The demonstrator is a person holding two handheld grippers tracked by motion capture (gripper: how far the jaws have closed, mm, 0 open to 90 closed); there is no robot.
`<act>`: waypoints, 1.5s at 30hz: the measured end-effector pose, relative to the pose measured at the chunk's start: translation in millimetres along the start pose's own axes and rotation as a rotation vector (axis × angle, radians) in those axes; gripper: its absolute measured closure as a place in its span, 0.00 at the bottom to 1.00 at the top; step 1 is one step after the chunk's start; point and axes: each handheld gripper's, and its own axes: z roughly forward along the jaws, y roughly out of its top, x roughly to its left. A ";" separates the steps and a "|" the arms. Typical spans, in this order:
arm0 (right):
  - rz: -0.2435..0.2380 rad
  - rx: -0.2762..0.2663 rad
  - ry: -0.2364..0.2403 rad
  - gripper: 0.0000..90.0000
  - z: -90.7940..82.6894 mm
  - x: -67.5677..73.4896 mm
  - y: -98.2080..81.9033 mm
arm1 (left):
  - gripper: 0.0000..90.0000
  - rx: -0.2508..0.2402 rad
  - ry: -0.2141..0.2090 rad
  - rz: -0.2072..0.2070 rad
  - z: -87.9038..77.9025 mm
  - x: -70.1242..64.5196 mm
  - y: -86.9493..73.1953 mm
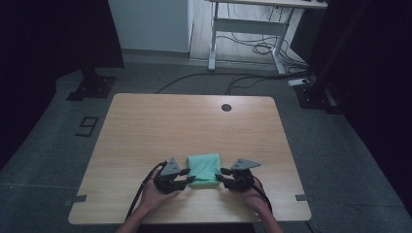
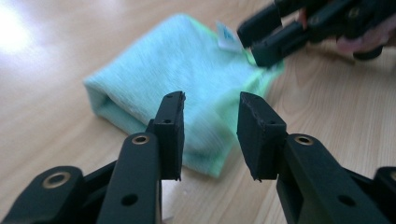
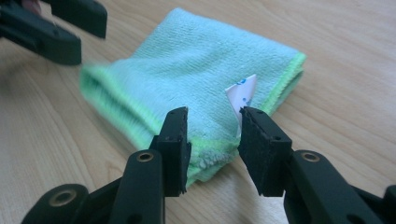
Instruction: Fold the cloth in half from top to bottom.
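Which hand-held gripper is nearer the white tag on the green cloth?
Right. The right hand-held gripper sits at the white tag; the left hand-held gripper is at the green cloth's opposite edge.

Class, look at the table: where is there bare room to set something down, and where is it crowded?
The table is bare from the folded green cloth to the far edge with the round hole, and along both side edges. It is crowded at the near edge, where the left gripper and right gripper flank the cloth, jaws open.
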 end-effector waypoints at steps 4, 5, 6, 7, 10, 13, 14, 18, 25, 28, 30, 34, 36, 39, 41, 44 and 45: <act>-0.002 -0.033 -0.008 0.67 -5.2 1.1 6.4 | 0.66 0.002 0.024 -0.020 4.7 8.5 9.8; -0.006 -0.042 -0.006 0.67 -5.7 2.6 10.0 | 0.65 0.008 0.029 -0.025 8.2 10.7 11.6; -0.011 -0.049 -0.004 0.67 -5.3 3.9 13.0 | 0.65 0.019 0.036 -0.029 12.1 12.8 13.0; -0.013 -0.053 -0.002 0.67 -4.2 5.3 16.0 | 0.65 0.029 0.041 -0.033 16.4 14.7 14.0; -0.010 -0.051 0.007 0.67 4.3 8.3 22.9 | 0.65 0.067 0.057 -0.033 28.5 19.3 14.7; -0.002 -0.019 0.019 0.66 19.0 8.3 23.8 | 0.64 0.101 0.065 -0.047 39.5 26.0 13.4; -0.002 -0.019 0.019 0.66 19.0 8.3 23.8 | 0.64 0.108 0.066 -0.051 41.8 27.9 13.0; -0.009 0.023 0.033 0.62 27.5 11.5 16.5 | 0.64 0.119 0.067 -0.062 44.4 32.5 11.8; -0.031 0.049 0.015 0.52 29.1 20.6 4.8 | 0.63 0.147 0.071 -0.084 46.9 39.2 8.4; -0.027 0.045 0.011 0.52 29.3 21.2 3.8 | 0.63 0.148 0.073 -0.084 48.4 39.6 8.4; -0.032 0.044 0.006 0.52 30.1 21.9 3.2 | 0.63 0.152 0.071 -0.083 49.8 40.8 8.7; -0.056 0.050 -0.014 0.51 32.2 24.8 3.9 | 0.64 0.155 0.063 -0.094 52.1 43.7 9.4; -0.056 0.056 -0.020 0.50 32.5 25.6 4.6 | 0.64 0.159 0.068 -0.085 52.8 43.1 10.1; -0.050 0.059 -0.025 0.50 33.2 25.9 5.2 | 0.64 0.167 0.075 -0.080 54.0 42.7 12.0; -0.050 0.059 -0.028 0.50 33.6 25.9 5.4 | 0.64 0.169 0.076 -0.077 55.1 43.5 12.8; -0.041 0.056 -0.034 0.50 35.8 25.7 6.2 | 0.64 0.165 0.078 -0.074 56.9 45.6 13.3; -0.042 0.057 -0.034 0.50 36.2 25.3 6.5 | 0.64 0.162 0.081 -0.075 57.6 46.0 13.5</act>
